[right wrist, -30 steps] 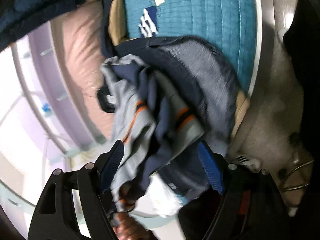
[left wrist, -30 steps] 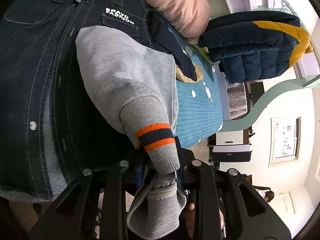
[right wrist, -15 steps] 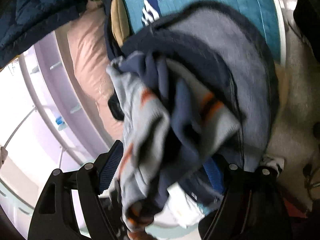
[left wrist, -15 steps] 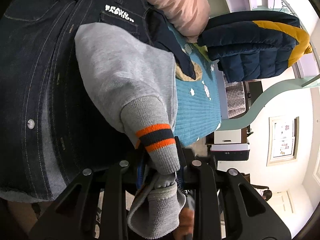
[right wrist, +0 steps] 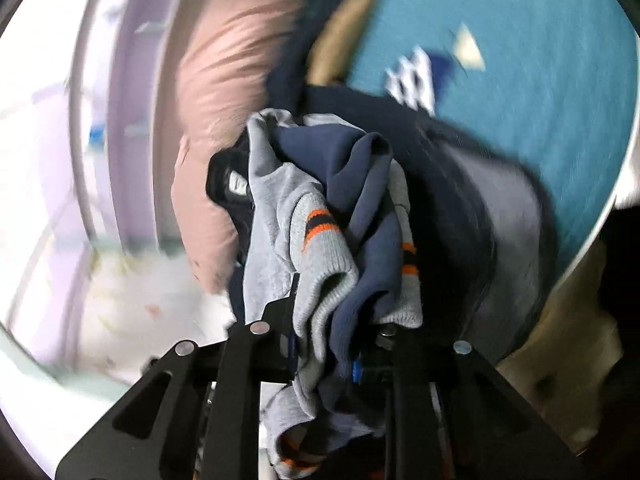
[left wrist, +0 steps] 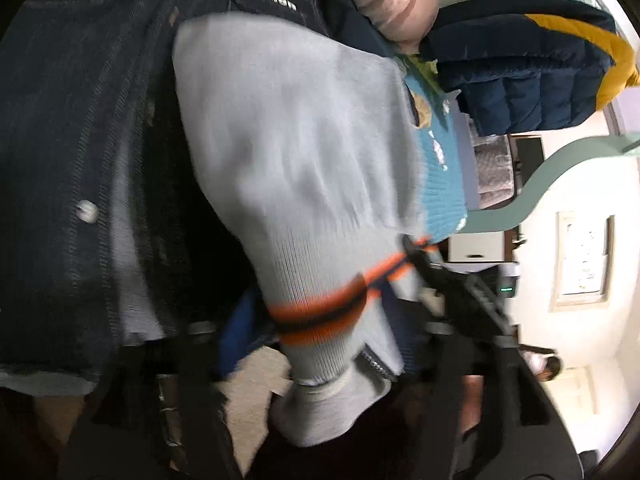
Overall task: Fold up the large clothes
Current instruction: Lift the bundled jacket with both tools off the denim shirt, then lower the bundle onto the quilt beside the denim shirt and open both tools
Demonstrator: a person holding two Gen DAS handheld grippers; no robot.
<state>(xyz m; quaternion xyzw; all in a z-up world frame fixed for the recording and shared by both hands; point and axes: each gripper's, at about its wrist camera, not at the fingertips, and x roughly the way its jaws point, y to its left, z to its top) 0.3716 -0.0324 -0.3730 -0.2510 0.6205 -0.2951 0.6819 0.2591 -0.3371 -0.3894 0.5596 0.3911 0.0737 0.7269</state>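
A grey sweatshirt sleeve (left wrist: 296, 140) with an orange and navy striped cuff (left wrist: 320, 320) lies over a dark denim jacket (left wrist: 80, 120). My left gripper (left wrist: 320, 336) is open and its jaws are still opening. The cuff hangs loose between them, and one blue pad (left wrist: 236, 328) stands clear of it on the left. A black gripper part (left wrist: 464, 296) shows at the cuff's right. In the right wrist view my right gripper (right wrist: 336, 320) is closing, shut on a bunched grey and navy sweatshirt (right wrist: 320, 240) with striped cuffs.
Both garments lie on a bed with a teal quilt (right wrist: 520, 80). A pink pillow (right wrist: 224, 100) sits behind them, and a folded navy and yellow puffer jacket (left wrist: 520, 68) lies beyond. The bed edge and floor are close below. A person (left wrist: 548, 368) is at the far right.
The left jaws, shut on the striped cuff before, have spread apart. The right jaws, wide around the bunched sweatshirt before, have closed on it, and that gripper has rolled and lifted.
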